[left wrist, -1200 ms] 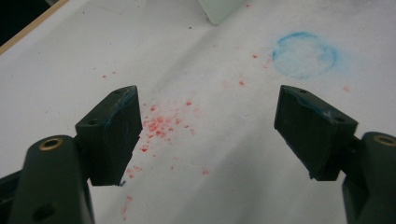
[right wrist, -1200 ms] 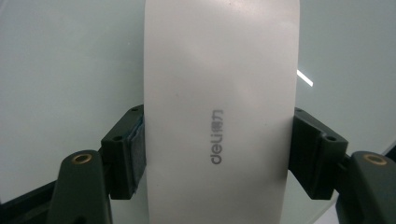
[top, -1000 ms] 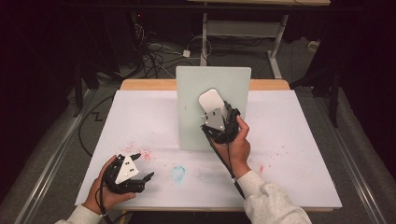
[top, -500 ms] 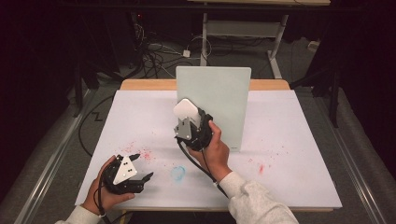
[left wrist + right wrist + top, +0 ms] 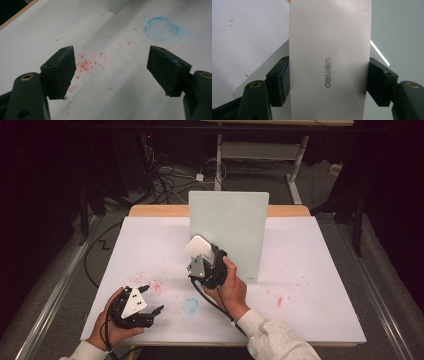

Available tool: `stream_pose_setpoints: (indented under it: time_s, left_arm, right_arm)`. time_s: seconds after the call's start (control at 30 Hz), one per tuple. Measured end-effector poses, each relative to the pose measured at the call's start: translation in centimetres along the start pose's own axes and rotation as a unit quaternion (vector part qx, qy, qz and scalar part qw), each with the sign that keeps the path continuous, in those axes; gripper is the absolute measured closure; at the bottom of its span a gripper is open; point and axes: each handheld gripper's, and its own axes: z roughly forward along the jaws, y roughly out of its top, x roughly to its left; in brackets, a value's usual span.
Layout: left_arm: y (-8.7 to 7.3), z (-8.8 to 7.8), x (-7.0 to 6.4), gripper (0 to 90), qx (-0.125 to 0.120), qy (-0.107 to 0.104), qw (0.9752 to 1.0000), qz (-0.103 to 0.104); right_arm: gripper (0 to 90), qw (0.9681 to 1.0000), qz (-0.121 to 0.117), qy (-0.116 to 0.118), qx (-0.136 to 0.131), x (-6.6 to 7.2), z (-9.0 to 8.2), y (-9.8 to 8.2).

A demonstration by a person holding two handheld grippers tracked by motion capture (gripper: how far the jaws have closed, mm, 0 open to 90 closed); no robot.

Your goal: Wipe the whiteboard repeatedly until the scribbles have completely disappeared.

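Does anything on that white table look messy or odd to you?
Yes. The white table cover is stained: red specks scattered in front of the left claw, a smudged blue ring beside them, and more red flecks to the right. They look like leftover marker or chalk, not damage.

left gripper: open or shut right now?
Open. In its own view the left gripper has its two jaws wide apart, bare white table between them and nothing held.

Bright lit tabletop, dark surroundings, soft shadows, close-ups slightly blurred
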Motion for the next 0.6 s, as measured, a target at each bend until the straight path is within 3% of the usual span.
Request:
stream_pose_setpoints:
  time_s: [0.23,0.37,0.6]
  left_arm:
    - [0.0,0.0,0.0,22.4,0.003,-0.001,1.0000,0.001]
    - [0.0,-0.1,0.0,22.4,0.001,-0.001,1.0000,0.001]
    - [-0.1,-0.1,0.0,22.5,0.002,0.000,1.0000,0.001]
  right_arm:
    - [31.1,0.9978,0.061,-0.027,0.001,-3.9,-0.4,-0.1]
    - [31.0,0.9953,0.089,-0.037,-0.001,-5.0,-0.6,-0.3]
    - [31.0,0.9928,0.113,-0.038,0.001,-6.3,-1.1,-2.2]
